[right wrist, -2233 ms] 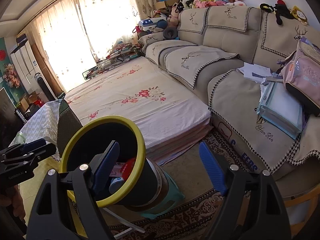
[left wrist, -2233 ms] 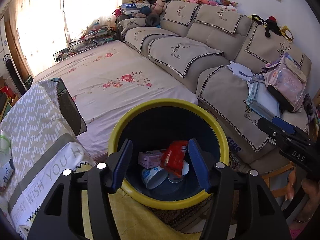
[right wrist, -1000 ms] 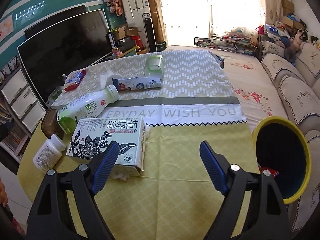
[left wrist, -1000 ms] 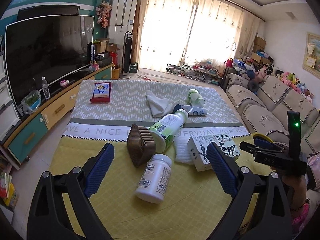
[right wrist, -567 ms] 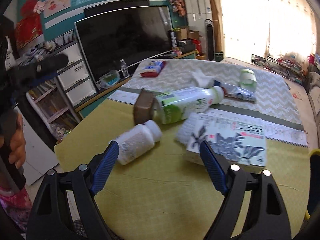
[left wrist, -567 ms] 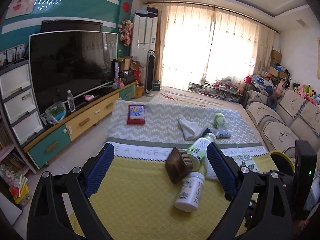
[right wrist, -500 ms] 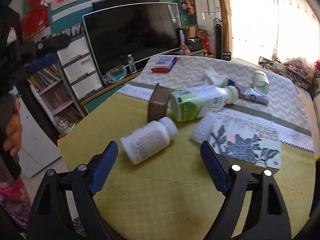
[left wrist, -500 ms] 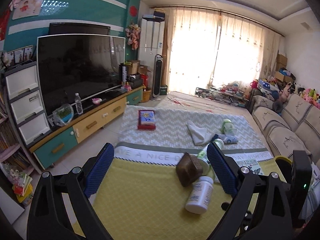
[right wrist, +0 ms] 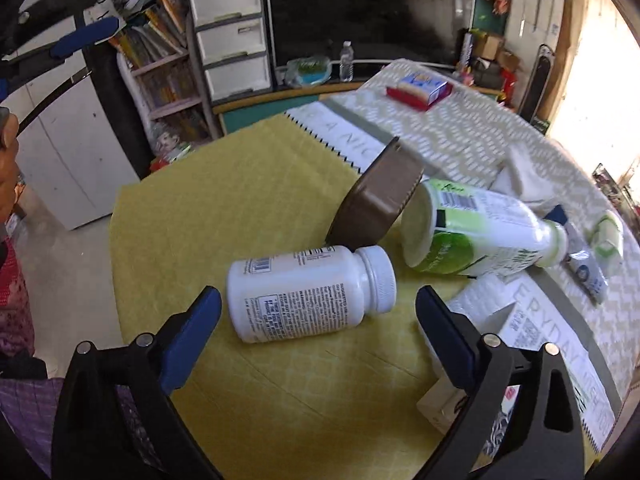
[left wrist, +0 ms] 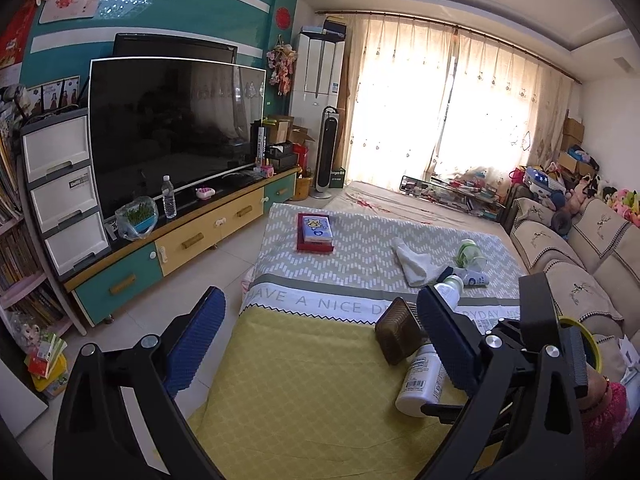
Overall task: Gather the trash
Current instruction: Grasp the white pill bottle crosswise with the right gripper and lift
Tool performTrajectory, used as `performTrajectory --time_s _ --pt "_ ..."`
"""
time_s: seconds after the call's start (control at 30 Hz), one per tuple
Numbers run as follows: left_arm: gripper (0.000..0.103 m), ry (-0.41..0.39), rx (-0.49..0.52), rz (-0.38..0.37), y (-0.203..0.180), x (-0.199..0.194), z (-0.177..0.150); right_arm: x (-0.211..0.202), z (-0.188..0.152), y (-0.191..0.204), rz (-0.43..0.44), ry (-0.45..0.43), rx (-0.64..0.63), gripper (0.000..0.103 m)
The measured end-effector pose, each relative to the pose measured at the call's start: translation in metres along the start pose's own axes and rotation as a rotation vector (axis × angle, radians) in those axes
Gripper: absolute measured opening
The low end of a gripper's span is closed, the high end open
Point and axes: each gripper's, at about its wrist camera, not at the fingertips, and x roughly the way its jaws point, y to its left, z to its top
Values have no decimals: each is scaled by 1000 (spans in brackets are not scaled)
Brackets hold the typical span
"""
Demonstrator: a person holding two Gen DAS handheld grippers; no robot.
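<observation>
A white pill bottle (right wrist: pixel 308 294) lies on its side on the yellow tablecloth (right wrist: pixel 224 216). My right gripper (right wrist: pixel 318 320) is open and empty, with the bottle just ahead, between its fingers. Behind it lie a brown container (right wrist: pixel 378 198), a green-and-white drink bottle (right wrist: pixel 476 232), a tube (right wrist: pixel 582 262) and a patterned carton (right wrist: pixel 508 340). My left gripper (left wrist: pixel 320 340) is open and empty, held back above the table's near left edge. The pill bottle (left wrist: pixel 420 380) also shows in the left wrist view, as does the yellow rim of the trash bin (left wrist: pixel 592 344) at right.
A red-and-blue box (left wrist: pixel 314 232), a white cloth (left wrist: pixel 414 266) and a small green jar (left wrist: pixel 470 254) lie on the far grey half of the table. A TV cabinet (left wrist: pixel 180 236) stands left, a sofa (left wrist: pixel 592 248) right. Drawers and a bookshelf (right wrist: pixel 192 60) stand beyond the table.
Both grippers swung away from the trash bin to the table. The right gripper has closed in low on the pill bottle. The left gripper has drawn back and higher.
</observation>
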Motion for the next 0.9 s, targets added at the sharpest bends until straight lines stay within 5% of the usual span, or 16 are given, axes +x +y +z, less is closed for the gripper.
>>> performTrajectory --time_s 0.27,0.37,0.5,0.9 --pt "95 33 18 -22 -12 13 -2 18 4 -7 66 33 8 93" --pt "95 41 24 -28 -15 16 -2 17 3 -7 66 11 19 82" --pt "95 46 28 -32 -17 18 -3 11 1 -6 69 -6 36 82" --pt "95 54 44 -43 -22 22 -5 -76 -28 -1 -18 -222 153 82"
